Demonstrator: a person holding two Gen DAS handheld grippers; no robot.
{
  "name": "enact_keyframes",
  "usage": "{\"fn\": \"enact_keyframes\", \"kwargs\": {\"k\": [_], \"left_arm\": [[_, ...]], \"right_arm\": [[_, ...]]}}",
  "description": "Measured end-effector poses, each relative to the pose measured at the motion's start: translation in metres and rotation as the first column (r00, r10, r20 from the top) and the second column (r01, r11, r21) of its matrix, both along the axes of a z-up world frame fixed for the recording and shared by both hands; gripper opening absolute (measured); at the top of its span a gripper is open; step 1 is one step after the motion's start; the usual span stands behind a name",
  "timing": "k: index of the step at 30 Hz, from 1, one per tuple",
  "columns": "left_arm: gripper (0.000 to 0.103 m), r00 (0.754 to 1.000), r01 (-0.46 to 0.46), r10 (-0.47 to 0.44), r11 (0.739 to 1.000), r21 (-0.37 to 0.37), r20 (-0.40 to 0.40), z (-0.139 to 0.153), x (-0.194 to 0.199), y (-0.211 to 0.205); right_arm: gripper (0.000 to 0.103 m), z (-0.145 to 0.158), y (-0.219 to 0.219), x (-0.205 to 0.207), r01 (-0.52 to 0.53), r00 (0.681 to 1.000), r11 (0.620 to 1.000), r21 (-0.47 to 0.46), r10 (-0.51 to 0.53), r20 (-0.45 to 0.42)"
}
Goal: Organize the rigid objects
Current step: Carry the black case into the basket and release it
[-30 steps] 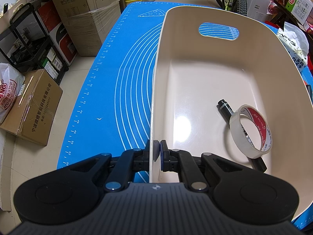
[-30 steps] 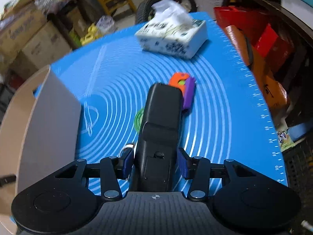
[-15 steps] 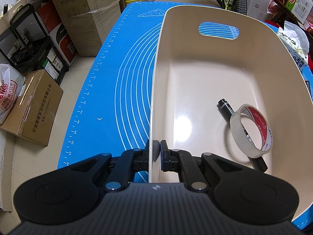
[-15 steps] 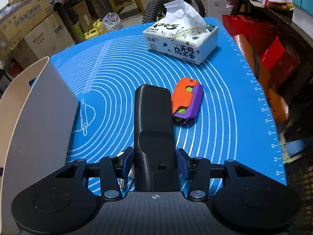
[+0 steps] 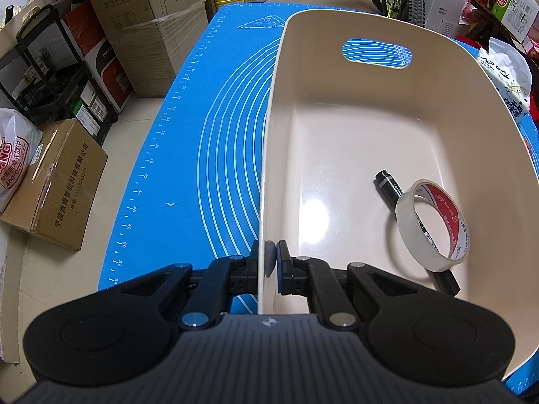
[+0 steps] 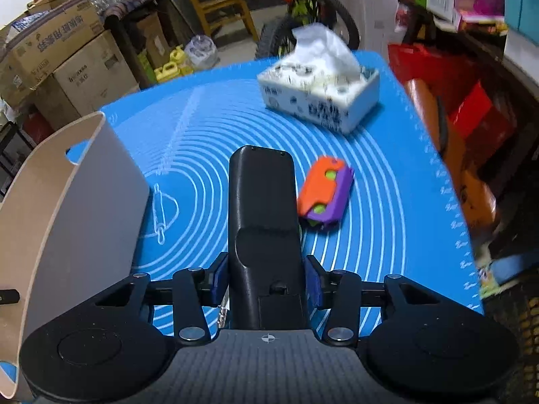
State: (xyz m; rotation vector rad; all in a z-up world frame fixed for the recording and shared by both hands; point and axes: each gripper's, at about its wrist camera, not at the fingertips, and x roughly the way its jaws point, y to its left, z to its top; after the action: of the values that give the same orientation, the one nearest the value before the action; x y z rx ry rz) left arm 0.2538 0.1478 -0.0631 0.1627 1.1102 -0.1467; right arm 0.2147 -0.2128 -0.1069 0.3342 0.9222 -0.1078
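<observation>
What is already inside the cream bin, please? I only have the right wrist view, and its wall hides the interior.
Observer: A roll of tape stands on edge inside the bin.
Operator: Is anything else in there?
Observer: Yes, a black marker lies on the floor, running under the tape.
Operator: Is the bin being steadied?
Observer: The left gripper is shut on its near wall, one finger on each side.
</observation>
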Motion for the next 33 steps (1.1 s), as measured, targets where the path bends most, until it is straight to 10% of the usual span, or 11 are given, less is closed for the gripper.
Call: {"fn": "enact_keyframes", "kwargs": {"k": [21, 33], "left_arm": [[0.010, 1.000, 0.003, -0.003, 1.000, 0.010, -0.001, -0.002, 0.000, 0.000], [0.010, 1.000, 0.005, -0.005, 1.000, 0.008, 0.000, -0.002, -0.001, 0.000]], "right_arm": [[0.053, 0.109, 0.098, 0.008, -0.207, 0.939, 0.978, -0.022, 0.205, 0.276], [0.053, 0.074, 0.193, 0.036, -0.386, 0.908, 0.921, -0.056, 0.390, 0.156]]}}
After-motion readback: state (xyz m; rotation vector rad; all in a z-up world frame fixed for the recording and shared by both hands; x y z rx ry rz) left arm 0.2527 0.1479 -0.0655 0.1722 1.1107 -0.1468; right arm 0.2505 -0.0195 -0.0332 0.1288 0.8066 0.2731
